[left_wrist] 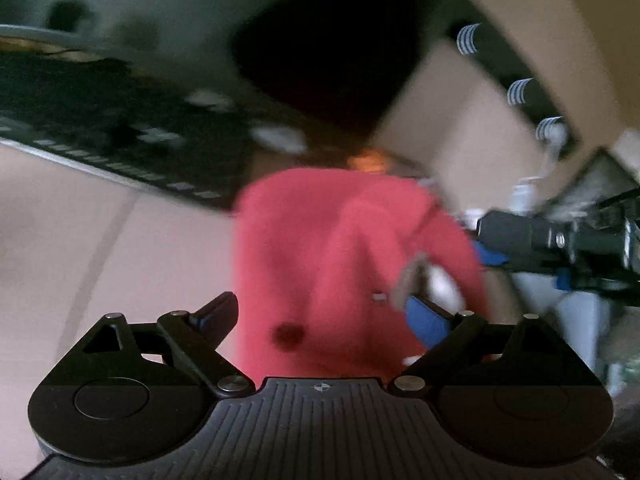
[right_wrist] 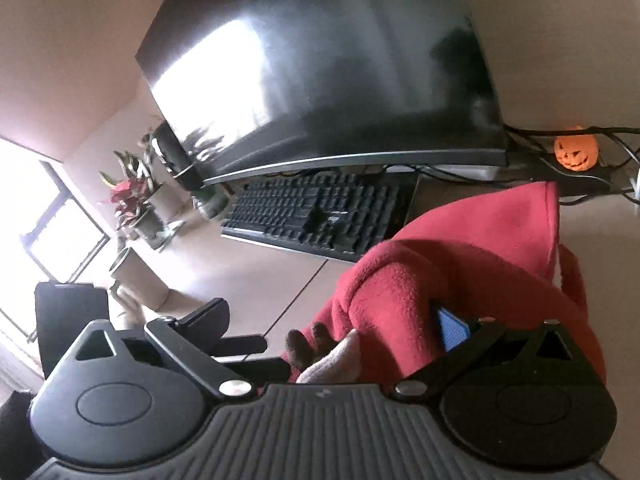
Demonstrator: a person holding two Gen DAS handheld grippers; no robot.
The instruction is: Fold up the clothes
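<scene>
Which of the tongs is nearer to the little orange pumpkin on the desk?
Hard to call. From the left tongs the orange pumpkin sits straight ahead beyond the red fleece garment; from the right tongs it sits far off, upper right.

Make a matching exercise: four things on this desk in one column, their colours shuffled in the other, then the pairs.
Things:
1. garment
2. keyboard
3. pumpkin
4. gripper pad

Colours:
A. orange
B. blue
C. red
D. black

Pairs: 1-C, 2-D, 3-A, 4-B
</scene>
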